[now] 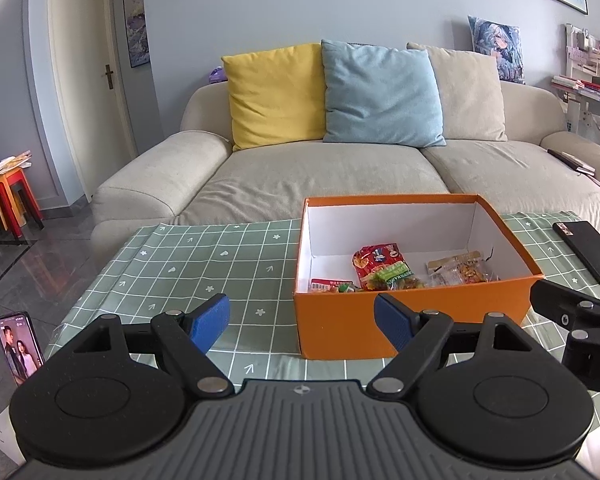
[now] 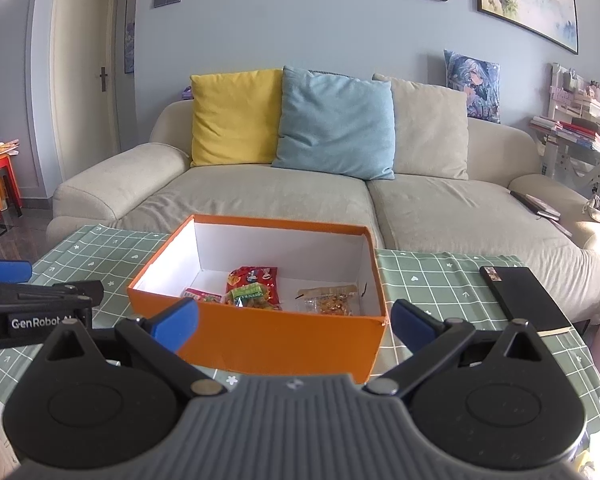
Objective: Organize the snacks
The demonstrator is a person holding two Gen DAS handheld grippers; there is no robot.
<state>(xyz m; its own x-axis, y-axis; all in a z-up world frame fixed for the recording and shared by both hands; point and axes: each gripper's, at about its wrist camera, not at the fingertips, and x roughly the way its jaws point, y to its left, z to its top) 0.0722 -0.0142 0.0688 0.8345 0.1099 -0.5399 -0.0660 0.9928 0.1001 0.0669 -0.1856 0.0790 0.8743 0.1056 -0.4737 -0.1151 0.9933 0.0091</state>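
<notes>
The table (image 1: 204,264), under a green checked cloth, carried one orange box (image 1: 412,320), lidless and standing toward its far edge in front of the sofa (image 1: 300,168). One black flat case (image 2: 528,296) lay on the cloth just to the right of the box, apart from it. One phone (image 1: 19,346) with a lit screen stood off the near left corner of the table.

Snacks were all inside the box, on its floor toward the near wall. Count: one red packet (image 2: 254,284) with a green band, one clear packet (image 2: 328,300) of orange-brown pieces to its right, and one small pink-red packet (image 2: 202,295) to its left. Further small sweets may have sat against the near wall; the rim hid that strip. No snack was seen on the cloth.

The left gripper (image 1: 302,320) hung before the box's near left corner, jaws wide and empty. The right gripper (image 2: 294,326) hung before the near wall, jaws likewise wide and empty.

Risks, in judgement:
- Either gripper, being low and close, could strike the near wall and shove the light box toward the table's far edge.
- The two tools stood close side by side and could foul each other over the box.
- Slick wrappers could slip from the blue pads (image 1: 394,326).
</notes>
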